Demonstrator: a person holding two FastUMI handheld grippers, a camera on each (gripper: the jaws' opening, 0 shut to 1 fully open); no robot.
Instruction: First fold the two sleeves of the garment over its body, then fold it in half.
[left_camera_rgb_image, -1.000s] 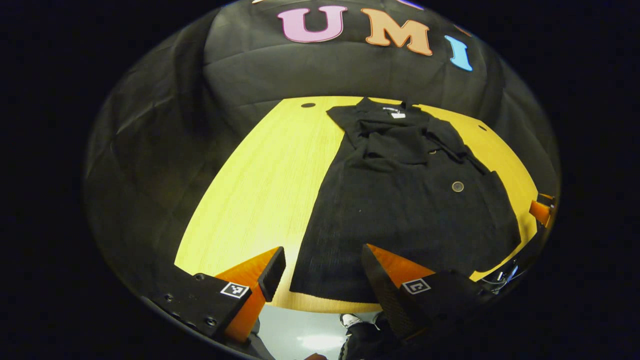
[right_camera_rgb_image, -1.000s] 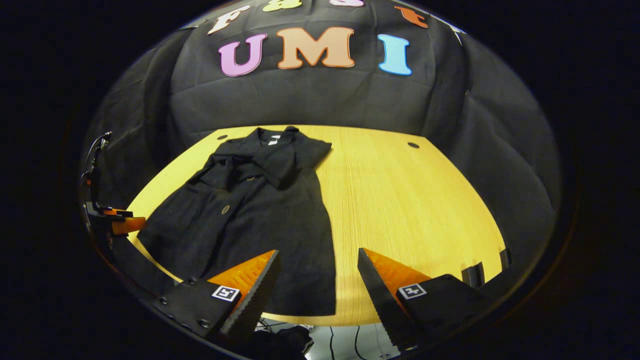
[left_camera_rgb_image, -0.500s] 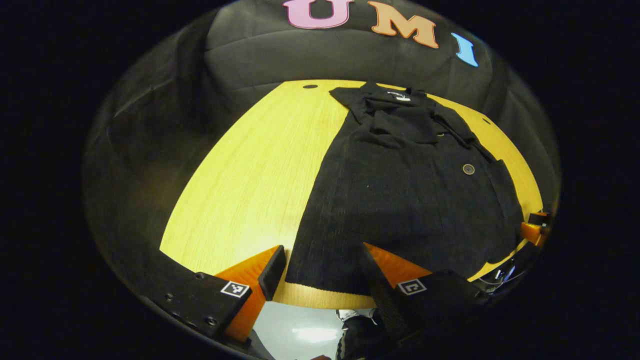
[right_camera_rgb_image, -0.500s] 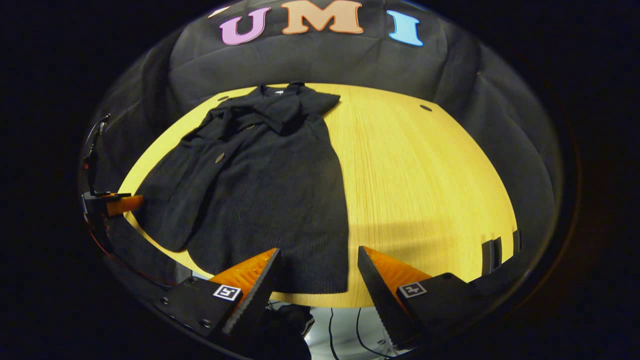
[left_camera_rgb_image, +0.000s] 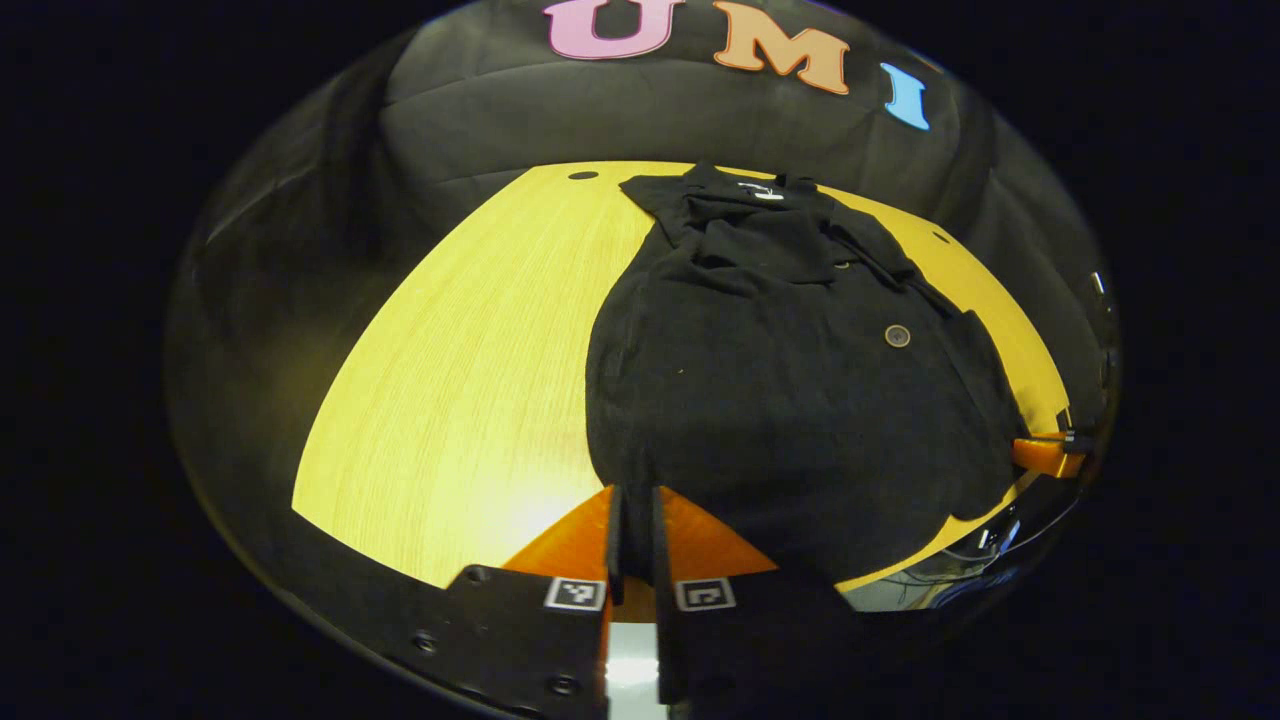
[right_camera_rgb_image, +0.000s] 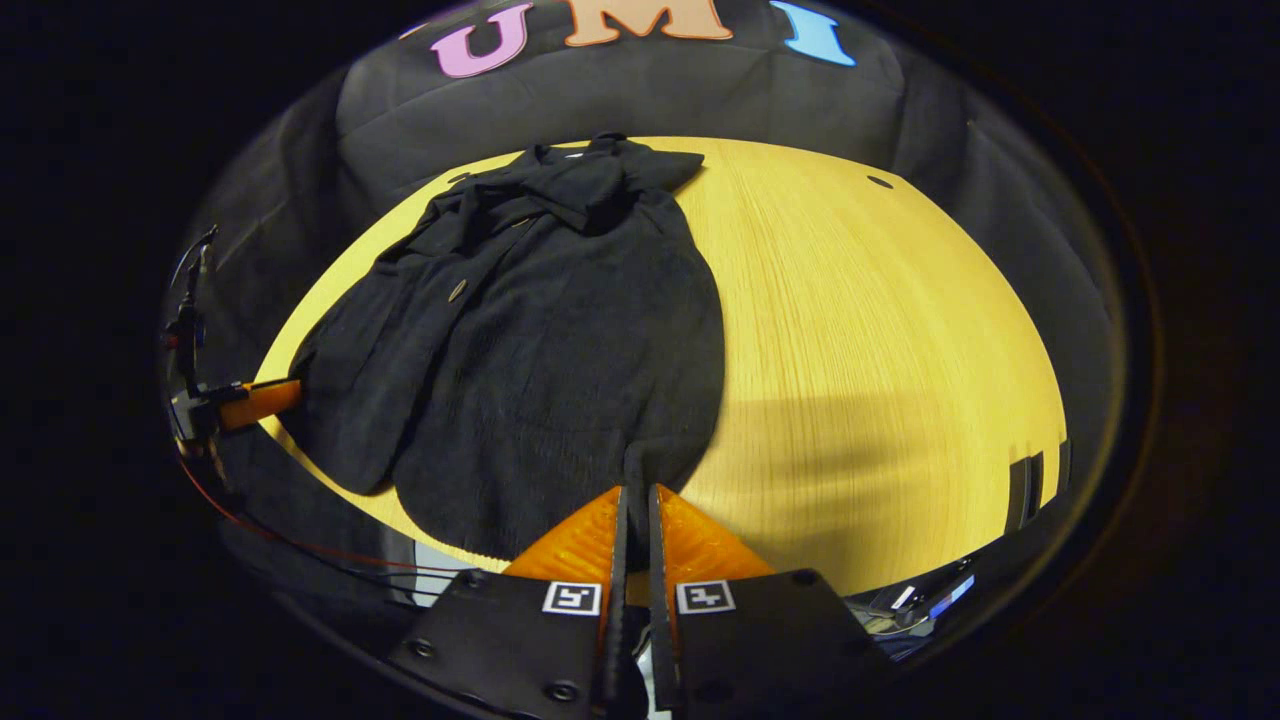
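Note:
A black buttoned garment (left_camera_rgb_image: 780, 380) lies flat on the yellow table (left_camera_rgb_image: 470, 370), collar at the far end and sleeves lying over its body. My left gripper (left_camera_rgb_image: 633, 505) is shut on the near hem at its left corner, where the fabric gathers between the fingers. In the right gripper view the same garment (right_camera_rgb_image: 540, 330) covers the left half of the table (right_camera_rgb_image: 880, 350). My right gripper (right_camera_rgb_image: 635, 500) is shut on the hem's right corner. Each view catches the other gripper at the near table edge, the right gripper (left_camera_rgb_image: 1045, 455) and the left gripper (right_camera_rgb_image: 250, 400).
The black cloth wall closes off the far side of the table. Small round holes (right_camera_rgb_image: 880, 182) mark the tabletop near the back. Two dark clips (right_camera_rgb_image: 1030, 478) sit on the right edge. Cables (right_camera_rgb_image: 330, 550) hang below the front edge, over a pale floor.
Both grippers were open just short of the hem. They have moved in and down and shut on its two near corners, bunching the fabric there.

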